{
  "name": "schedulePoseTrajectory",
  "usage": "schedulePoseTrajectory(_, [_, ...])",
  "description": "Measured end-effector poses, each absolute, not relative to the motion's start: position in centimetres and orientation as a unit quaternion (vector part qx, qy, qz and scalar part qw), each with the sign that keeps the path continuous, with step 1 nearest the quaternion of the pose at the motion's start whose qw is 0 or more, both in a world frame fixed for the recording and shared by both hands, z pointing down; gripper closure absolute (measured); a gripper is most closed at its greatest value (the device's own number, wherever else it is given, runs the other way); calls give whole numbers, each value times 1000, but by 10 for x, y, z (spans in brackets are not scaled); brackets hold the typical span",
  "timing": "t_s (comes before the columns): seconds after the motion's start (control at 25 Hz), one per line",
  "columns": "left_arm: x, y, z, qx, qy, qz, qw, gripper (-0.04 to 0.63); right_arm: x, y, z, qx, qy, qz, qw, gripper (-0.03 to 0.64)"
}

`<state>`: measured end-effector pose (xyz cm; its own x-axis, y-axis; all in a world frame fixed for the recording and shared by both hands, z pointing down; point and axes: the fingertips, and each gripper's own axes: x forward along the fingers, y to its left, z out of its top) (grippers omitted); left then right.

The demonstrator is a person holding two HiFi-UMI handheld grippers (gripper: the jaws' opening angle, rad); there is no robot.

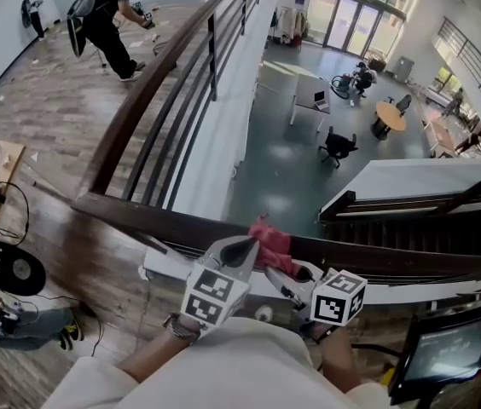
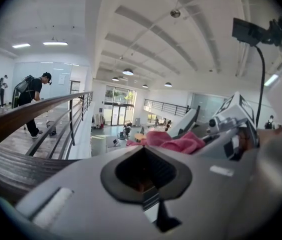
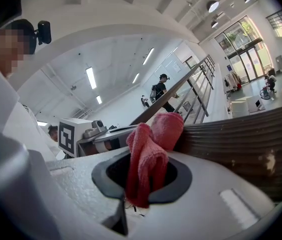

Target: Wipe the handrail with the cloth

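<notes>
The dark wooden handrail crosses the head view from left to right just in front of me. A pink cloth lies bunched on top of it near the middle. My right gripper is shut on that cloth, which sticks up between its jaws against the handrail. My left gripper sits just left of the cloth with its jaws together and nothing seen between them. From the left gripper the cloth shows just beyond the tips, with the handrail at the left.
A second rail with dark bars runs away from the corner toward the back. A person with a backpack stands on the wooden floor there. Beyond the rail is a drop to a lower hall with tables. A monitor is at the lower right.
</notes>
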<state>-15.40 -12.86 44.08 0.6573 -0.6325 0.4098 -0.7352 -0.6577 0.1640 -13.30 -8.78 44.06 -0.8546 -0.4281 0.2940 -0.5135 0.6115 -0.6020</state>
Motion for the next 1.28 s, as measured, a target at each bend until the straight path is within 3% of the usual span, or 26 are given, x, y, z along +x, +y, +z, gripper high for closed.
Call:
schedulePoseTrajectory(0.36, [-151, -124, 439, 907, -366, 156, 140, 591, -130, -88, 437, 271, -897, 346, 50, 555])
schedulePoseTrajectory(1.28, [-157, -131, 447, 895, -375, 175, 167, 591, -134, -91, 442, 285, -896, 337, 43, 555])
